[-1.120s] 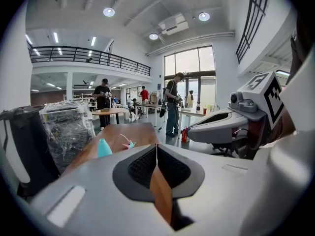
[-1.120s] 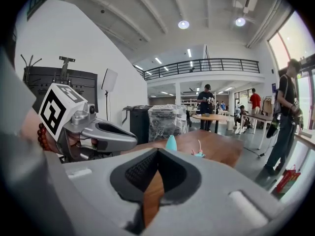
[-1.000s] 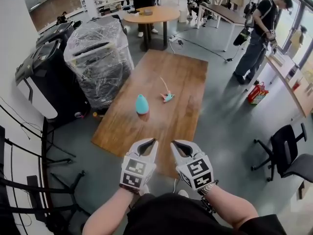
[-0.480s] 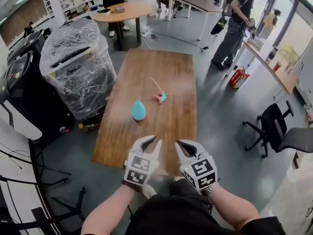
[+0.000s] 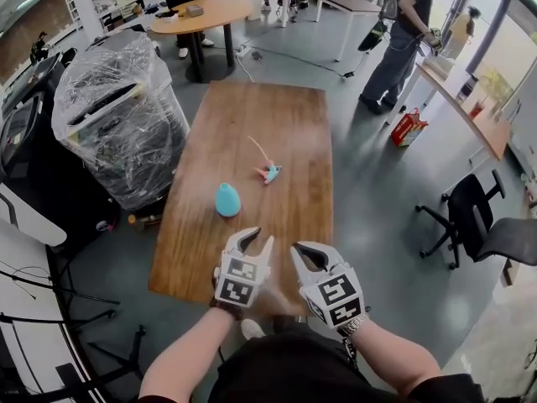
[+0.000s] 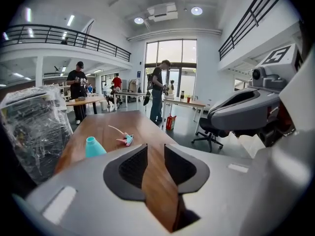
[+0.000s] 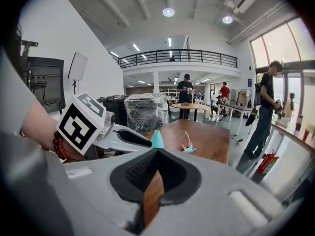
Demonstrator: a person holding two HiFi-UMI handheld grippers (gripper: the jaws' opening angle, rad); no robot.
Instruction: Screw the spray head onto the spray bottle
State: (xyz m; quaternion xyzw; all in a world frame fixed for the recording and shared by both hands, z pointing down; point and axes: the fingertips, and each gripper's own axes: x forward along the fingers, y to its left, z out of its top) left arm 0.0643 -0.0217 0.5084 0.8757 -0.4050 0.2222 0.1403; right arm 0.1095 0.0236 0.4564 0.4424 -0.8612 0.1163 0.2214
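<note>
**Head view.** A long brown wooden tabletop (image 5: 252, 116) carries the two task items. The teal, teardrop-shaped plastic spray bottle (image 5: 226, 200) stands upright near the tabletop's left edge, with its neck uncapped. The small pink-and-teal spray head (image 5: 268, 173), with its thin pale dip tube, lies on its side nearer the centre, apart from the spray bottle. The left claw (image 5: 256, 238) and right claw (image 5: 309, 250) hang side by side over the near end of the tabletop, short of both items. Each is held in one of the person's hands and touches nothing. A bulky unit wrapped in clear plastic film (image 5: 117, 124) stands on the floor left of the tabletop. A black office chair (image 5: 470, 217) stands to the right.

**Left gripper view.** The left claw (image 6: 155, 162) has its jaws a little apart and they have just been opening. Only bare tabletop (image 6: 142, 127) shows in the gap, so nothing is held. The spray bottle (image 6: 93, 146) appears ahead and to the left, with the spray head (image 6: 125, 140) just beyond it to the right.

**Right gripper view.** The right claw (image 7: 157, 154) has its jaws fully together at the tips and grips nothing. The spray bottle (image 7: 157, 139) stands directly ahead above the jaw line, and the spray head (image 7: 187, 147) lies to its right.
</note>
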